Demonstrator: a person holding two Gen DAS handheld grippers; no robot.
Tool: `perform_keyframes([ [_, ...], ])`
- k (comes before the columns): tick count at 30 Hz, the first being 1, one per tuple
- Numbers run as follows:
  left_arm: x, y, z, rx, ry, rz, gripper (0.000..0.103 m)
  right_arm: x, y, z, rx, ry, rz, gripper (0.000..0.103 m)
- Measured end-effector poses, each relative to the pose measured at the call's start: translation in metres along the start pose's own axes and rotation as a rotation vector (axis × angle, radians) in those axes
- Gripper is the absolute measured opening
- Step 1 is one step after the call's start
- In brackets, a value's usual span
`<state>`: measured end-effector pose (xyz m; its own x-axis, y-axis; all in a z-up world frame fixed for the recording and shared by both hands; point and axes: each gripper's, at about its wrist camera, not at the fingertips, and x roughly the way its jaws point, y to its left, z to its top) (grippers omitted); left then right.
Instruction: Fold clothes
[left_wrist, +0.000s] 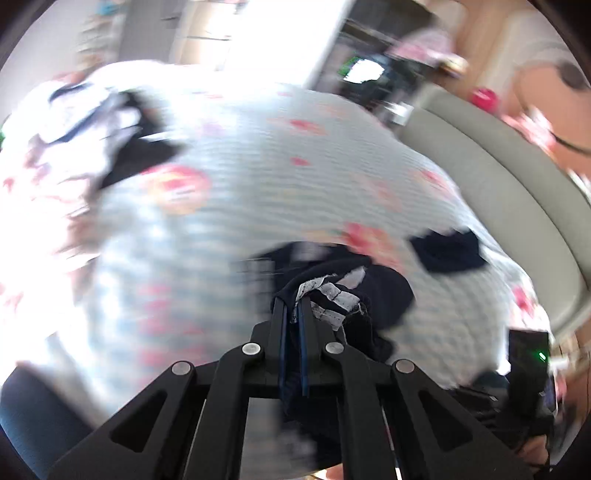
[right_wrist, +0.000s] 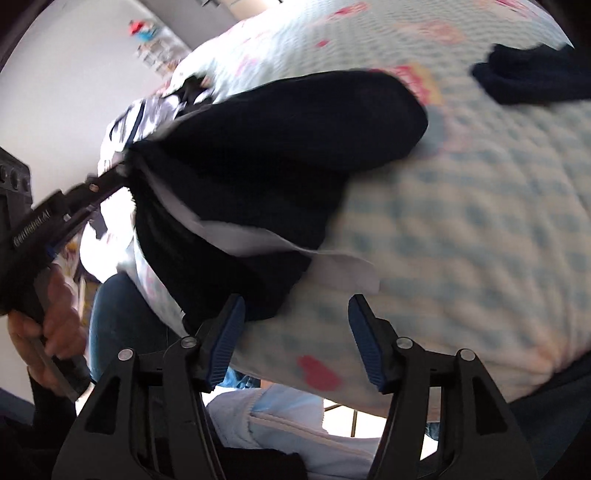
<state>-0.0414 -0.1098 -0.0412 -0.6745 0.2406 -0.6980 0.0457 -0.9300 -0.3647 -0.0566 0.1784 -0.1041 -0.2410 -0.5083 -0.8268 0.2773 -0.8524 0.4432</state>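
Left tongs (left_wrist: 294, 306) clamp navy garment (right_wrist: 280, 147) | right tongs (right_wrist: 295, 314) wide, empty | bedspread (left_wrist: 258, 177) blurred

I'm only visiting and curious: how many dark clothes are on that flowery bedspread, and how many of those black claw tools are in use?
Dark navy garments: 2, a large one clamped by the left gripper, and a small one lying apart on the bedspread.
Grippers: 2; the right gripper is open.
Total: 4.

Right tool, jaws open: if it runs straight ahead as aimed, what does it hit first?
Most likely the white strip trailing from the dark navy garment, lying on the blue-checked floral quilt just past the right tool. Depth is unclear through the blur.
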Motion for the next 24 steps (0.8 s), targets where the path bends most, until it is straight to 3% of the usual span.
perform_keyframes([
  [3,0.004,0.042,-0.007,-0.07,0.074,0.006,0.006,0.017,0.018,-0.005,-0.028,0.041,0.002,0.06],
  [6,0.01,0.063,-0.015,-0.064,0.149,0.025,0.011,0.037,0.034,-0.01,-0.065,0.085,-0.007,0.06],
  [7,0.008,0.062,-0.016,-0.028,0.146,0.048,0.018,0.044,0.039,-0.01,-0.074,0.095,-0.012,0.06],
  [9,0.004,0.06,-0.016,0.027,0.134,0.074,0.043,0.056,0.049,-0.009,-0.082,0.109,-0.002,0.06],
  [10,0.007,0.06,-0.015,0.027,0.141,0.039,0.063,0.062,0.053,-0.007,-0.081,0.113,0.01,0.06],
  [11,0.01,0.061,-0.014,0.026,0.148,0.002,0.071,0.066,0.055,-0.006,-0.079,0.113,0.022,0.062],
  [13,0.02,0.061,-0.012,0.033,0.167,-0.057,0.071,0.082,0.056,-0.005,-0.076,0.117,0.01,0.066],
  [14,0.027,0.059,-0.014,0.043,0.177,-0.054,0.071,0.09,0.057,-0.005,-0.075,0.118,0.005,0.059],
  [16,0.055,0.059,-0.016,0.059,0.228,0.053,0.067,0.09,0.058,-0.004,-0.063,0.102,-0.003,0.047],
  [18,0.069,0.057,-0.021,0.048,0.258,0.068,0.047,0.091,0.059,-0.003,-0.051,0.086,-0.01,0.042],
  [19,0.072,0.057,-0.02,0.02,0.262,0.064,0.028,0.091,0.059,-0.002,-0.045,0.079,-0.012,0.035],
  [22,0.073,0.049,-0.016,-0.008,0.236,0.044,0.013,0.088,0.054,-0.004,-0.008,0.082,0.039,0.036],
  [24,0.063,0.042,-0.009,0.006,0.175,0.064,0.011,0.086,0.051,-0.006,0.017,0.086,0.075,0.043],
])
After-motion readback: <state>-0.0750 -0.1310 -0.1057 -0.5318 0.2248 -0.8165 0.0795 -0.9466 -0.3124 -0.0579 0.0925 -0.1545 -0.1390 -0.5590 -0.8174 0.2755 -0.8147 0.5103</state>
